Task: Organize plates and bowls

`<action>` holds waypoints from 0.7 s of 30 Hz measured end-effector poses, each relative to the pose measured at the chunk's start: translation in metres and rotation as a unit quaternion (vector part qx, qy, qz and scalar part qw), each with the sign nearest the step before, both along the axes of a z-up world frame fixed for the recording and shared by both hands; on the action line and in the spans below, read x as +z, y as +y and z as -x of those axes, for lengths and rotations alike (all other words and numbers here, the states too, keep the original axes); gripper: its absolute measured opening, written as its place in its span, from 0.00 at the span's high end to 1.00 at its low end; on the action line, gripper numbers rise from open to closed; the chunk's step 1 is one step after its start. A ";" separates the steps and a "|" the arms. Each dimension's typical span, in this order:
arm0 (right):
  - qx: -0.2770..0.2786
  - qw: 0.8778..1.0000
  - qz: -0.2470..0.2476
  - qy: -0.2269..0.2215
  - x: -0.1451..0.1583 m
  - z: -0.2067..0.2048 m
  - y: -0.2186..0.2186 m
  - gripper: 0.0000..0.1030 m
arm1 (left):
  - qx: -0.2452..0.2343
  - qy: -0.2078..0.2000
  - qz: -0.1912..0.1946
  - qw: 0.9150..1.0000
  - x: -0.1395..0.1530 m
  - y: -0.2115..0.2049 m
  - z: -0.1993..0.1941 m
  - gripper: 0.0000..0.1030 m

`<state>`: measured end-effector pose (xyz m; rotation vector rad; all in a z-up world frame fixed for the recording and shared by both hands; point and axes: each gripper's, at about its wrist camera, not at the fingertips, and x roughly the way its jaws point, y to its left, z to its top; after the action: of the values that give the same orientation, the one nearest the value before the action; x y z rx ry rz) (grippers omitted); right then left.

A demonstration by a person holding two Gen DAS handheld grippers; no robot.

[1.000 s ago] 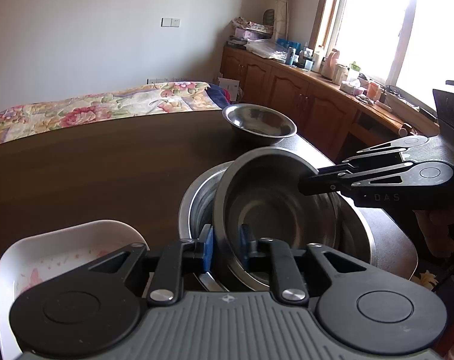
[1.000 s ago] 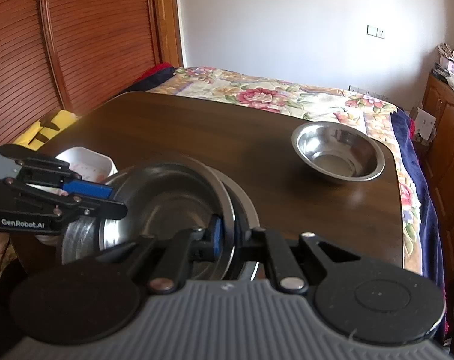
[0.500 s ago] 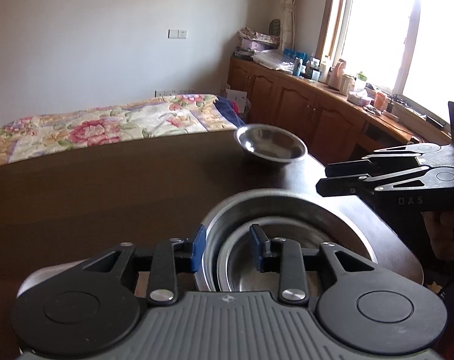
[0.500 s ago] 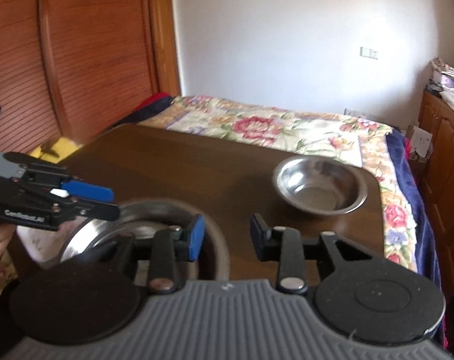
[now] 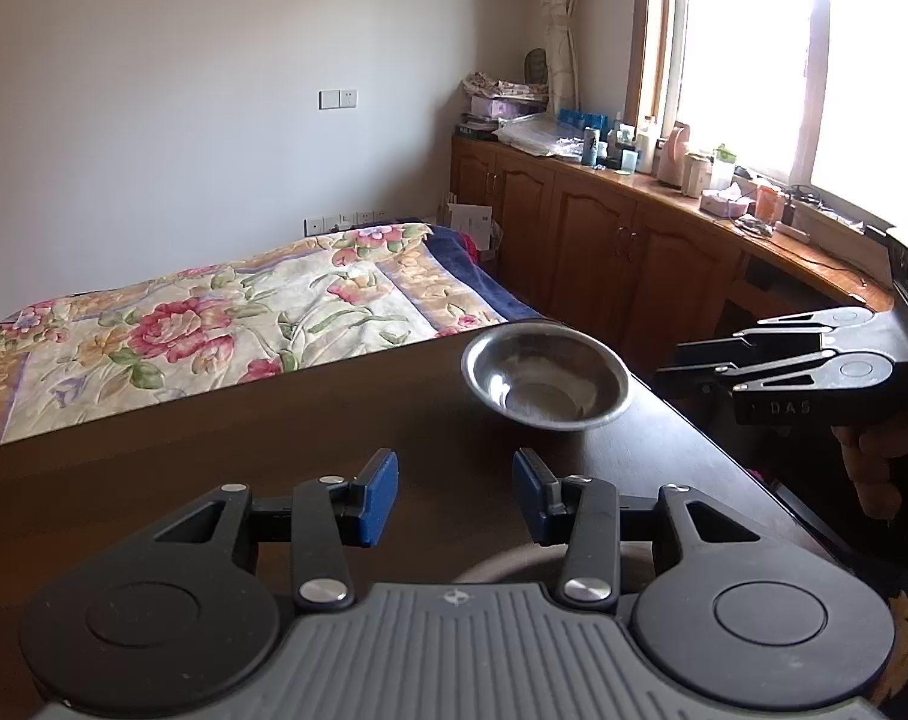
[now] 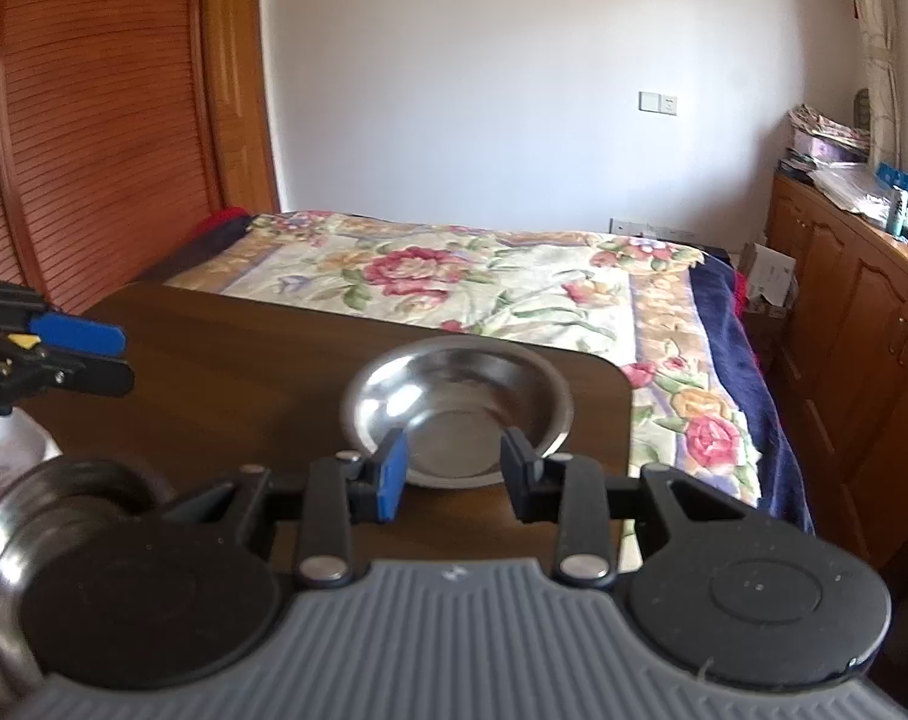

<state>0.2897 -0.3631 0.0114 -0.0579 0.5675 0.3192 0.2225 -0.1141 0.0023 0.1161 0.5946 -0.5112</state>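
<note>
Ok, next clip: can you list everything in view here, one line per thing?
lone steel bowl: one, silver, far right part of table
nested steel bowls: stack, count unclear, silver, near left edge
white dish: one, white, left of the stack
table: one, dark brown
bed: one, floral cover, behind table
cabinets: brown, under the window, cluttered top
left hand-held gripper: open, empty
right hand-held gripper: open, before lone bowl

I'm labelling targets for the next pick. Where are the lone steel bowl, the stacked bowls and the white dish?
lone steel bowl (image 6: pixel 454 414), right wrist view, inner base.
stacked bowls (image 6: pixel 10 516), right wrist view, outer rim.
white dish (image 6: pixel 4 450), right wrist view, visible edge.
</note>
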 end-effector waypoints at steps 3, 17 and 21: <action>-0.006 1.000 -0.005 0.001 -0.004 -0.012 -0.009 0.51 | 0.000 0.000 -0.012 1.000 -0.002 -0.011 -0.014 0.31; -0.012 1.000 -0.015 0.009 -0.020 -0.055 -0.026 0.28 | 0.000 0.021 -0.049 0.999 -0.017 -0.054 -0.073 0.08; -0.007 1.000 -0.016 0.016 -0.026 -0.060 -0.026 0.27 | -0.007 0.028 -0.061 0.998 -0.021 -0.066 -0.084 0.09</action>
<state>0.3494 -0.3886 -0.0144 -0.0186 0.5943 0.3148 0.3068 -0.1799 -0.0190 0.2233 0.6796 -0.4929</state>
